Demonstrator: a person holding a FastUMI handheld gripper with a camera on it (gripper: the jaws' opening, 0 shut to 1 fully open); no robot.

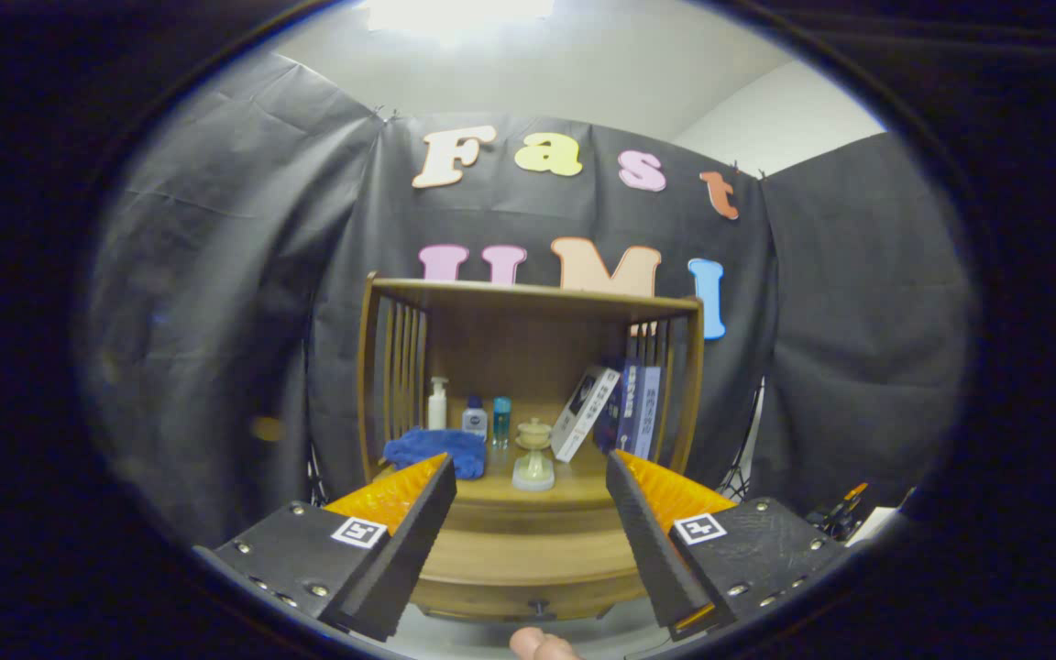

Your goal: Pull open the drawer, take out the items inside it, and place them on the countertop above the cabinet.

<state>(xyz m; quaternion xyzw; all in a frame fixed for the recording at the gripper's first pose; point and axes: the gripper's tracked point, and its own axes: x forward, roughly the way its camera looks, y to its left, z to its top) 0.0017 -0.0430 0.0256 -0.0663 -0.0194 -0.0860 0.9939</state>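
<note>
A wooden cabinet (528,312) stands ahead against the booth wall, with an open shelf over a drawer. The drawer front (519,559) looks shut, and its small dark knob (539,606) sits low between my fingers. My gripper (531,477) is open, fingers spread wide with nothing between them, some way short of the cabinet. On the countertop (574,490) stand a cream pedestal ornament (533,456), a folded blue cloth (436,450), a white pump bottle (437,403), a small white-and-blue bottle (475,418) and a teal bottle (501,420). What the drawer holds is hidden.
Several books (615,410) lean at the right of the shelf. Slatted wooden sides (400,367) close the shelf left and right. A fingertip (542,645) shows below the knob. Small tools (844,513) lie low to the right of the cabinet.
</note>
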